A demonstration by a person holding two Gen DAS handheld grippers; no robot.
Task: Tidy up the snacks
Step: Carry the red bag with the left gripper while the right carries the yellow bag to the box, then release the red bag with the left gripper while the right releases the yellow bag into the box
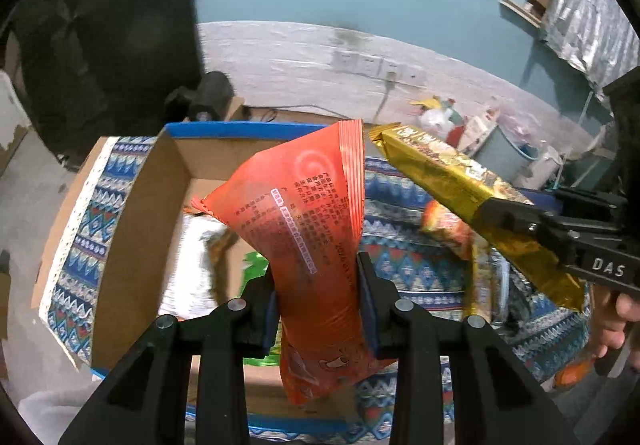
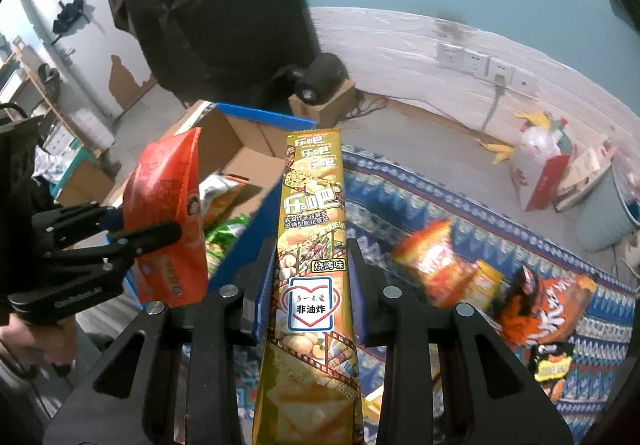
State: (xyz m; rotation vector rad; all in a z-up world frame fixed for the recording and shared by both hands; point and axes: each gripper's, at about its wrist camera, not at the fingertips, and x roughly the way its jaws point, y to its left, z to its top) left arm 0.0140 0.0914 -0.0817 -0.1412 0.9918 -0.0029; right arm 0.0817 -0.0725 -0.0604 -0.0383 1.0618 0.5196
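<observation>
The orange snack bag (image 1: pixel 304 229) is clamped between the two fingers of the left tongs (image 1: pixel 320 301), which grip it near its lower part; the bag stands up from them, a little tilted, with its printed back side toward the camera. It hangs in the air just over the edge of the cardboard box (image 1: pixel 132 229), which lies below and to the left of these tongs. Inside the box, a white bag (image 1: pixel 192 265) and a green bag (image 1: pixel 254 269) lie on the bottom.

The long golden snack pack (image 2: pixel 314 245) is clamped in the right tongs (image 2: pixel 312 269), held at about its middle, and it points straight forward along the fingers. In the left wrist view this same pack comes in from the right, and its far end is near the top of the orange bag but apart from it.

To the right of the right tongs, on the patterned cloth (image 2: pixel 400 205) that covers the desk, lie more snacks: a red-orange bag (image 2: pixel 436 261), blurred, and beyond it an orange and black bag (image 2: pixel 548 309). Further behind, a pale blue bucket (image 2: pixel 604 213) stands on the floor near the wall.
</observation>
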